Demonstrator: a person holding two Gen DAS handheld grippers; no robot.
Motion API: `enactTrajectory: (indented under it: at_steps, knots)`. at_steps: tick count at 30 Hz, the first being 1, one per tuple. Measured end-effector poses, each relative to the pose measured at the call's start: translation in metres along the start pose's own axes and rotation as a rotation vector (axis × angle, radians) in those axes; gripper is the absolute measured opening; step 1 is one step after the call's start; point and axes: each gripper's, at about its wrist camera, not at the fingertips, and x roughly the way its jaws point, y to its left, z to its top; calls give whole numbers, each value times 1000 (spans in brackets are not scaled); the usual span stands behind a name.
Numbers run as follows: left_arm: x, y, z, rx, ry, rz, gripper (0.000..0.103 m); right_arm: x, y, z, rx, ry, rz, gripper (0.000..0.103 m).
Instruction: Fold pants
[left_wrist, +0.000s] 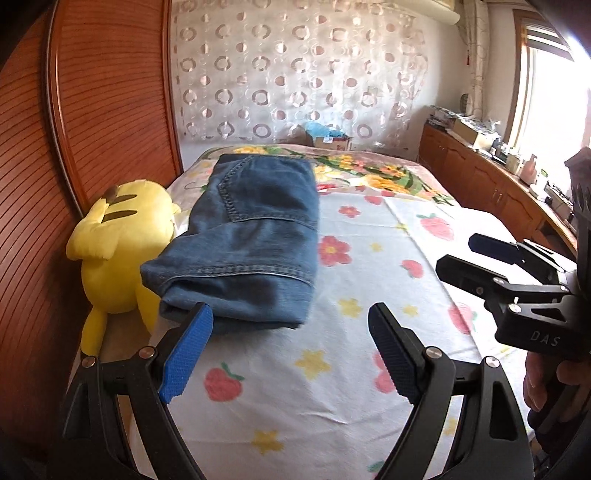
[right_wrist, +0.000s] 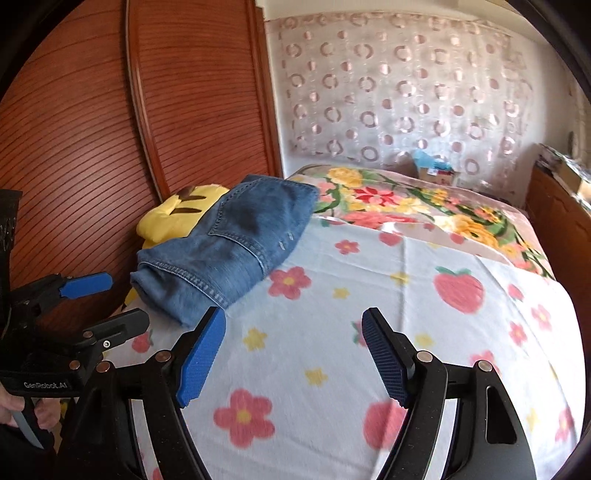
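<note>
The blue jeans (left_wrist: 251, 236) lie folded into a thick bundle on the left side of the bed, next to a yellow plush toy. My left gripper (left_wrist: 291, 314) hovers just short of the bundle's near end. It is open, and nothing is between its blue pads (left_wrist: 188, 354). In the right wrist view the jeans (right_wrist: 236, 243) sit ahead and to the left. My right gripper (right_wrist: 293, 317) is open over bare sheet, holding nothing. Each gripper shows in the other's view, the right gripper (left_wrist: 458, 253) at the right and the left gripper (right_wrist: 125, 299) at the left.
The yellow plush toy (left_wrist: 122, 240) rests against the jeans and the ribbed wooden headboard (left_wrist: 92, 110). The flower-and-strawberry sheet (left_wrist: 369, 266) covers the bed, and a floral blanket (right_wrist: 406, 206) lies at the far end. A cluttered wooden cabinet (left_wrist: 480, 177) runs along the right under the window.
</note>
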Motion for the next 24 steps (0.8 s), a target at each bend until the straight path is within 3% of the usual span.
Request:
enactTrajectory:
  at_steps: [9,24]
  knots:
    - [-30,-34,-4,31,-50,-30,87,-68,-15,-23,43,-45,-44,78]
    - [-67,-93,0,103,-120,-66,87,-171,-43,-52,110,-149,-204,83]
